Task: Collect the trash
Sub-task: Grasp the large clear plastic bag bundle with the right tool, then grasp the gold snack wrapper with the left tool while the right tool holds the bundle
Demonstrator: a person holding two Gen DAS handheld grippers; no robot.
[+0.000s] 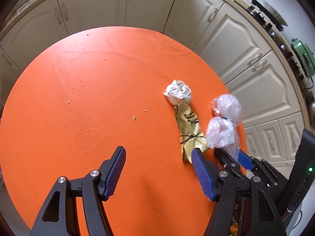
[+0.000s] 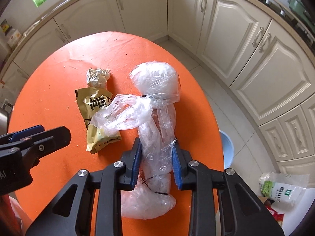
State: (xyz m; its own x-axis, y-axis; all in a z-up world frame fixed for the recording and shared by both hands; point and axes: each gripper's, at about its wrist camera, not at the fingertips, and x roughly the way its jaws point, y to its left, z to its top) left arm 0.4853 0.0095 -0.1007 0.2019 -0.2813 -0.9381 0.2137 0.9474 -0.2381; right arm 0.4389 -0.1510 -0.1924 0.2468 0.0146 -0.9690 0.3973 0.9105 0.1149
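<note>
Clamping clear plastic bag (image 2: 157,137), right gripper (image 2: 157,158); left gripper (image 1: 158,172) spread (empty), gold wrapper (image 1: 190,129) ahead

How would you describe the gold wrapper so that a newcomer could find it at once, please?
Start at the round orange table. Toward its right side lies a small group of litter, and the flat gold foil snack wrapper sits between the crumpled white paper ball and the clear plastic bag bundle. It alone is flat, gold and printed with black characters.

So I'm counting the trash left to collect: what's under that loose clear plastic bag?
The clear plastic bag drapes over the right part of the gold wrapper, which lies on the orange table. Whatever else lies beneath the bag is hidden.
</note>
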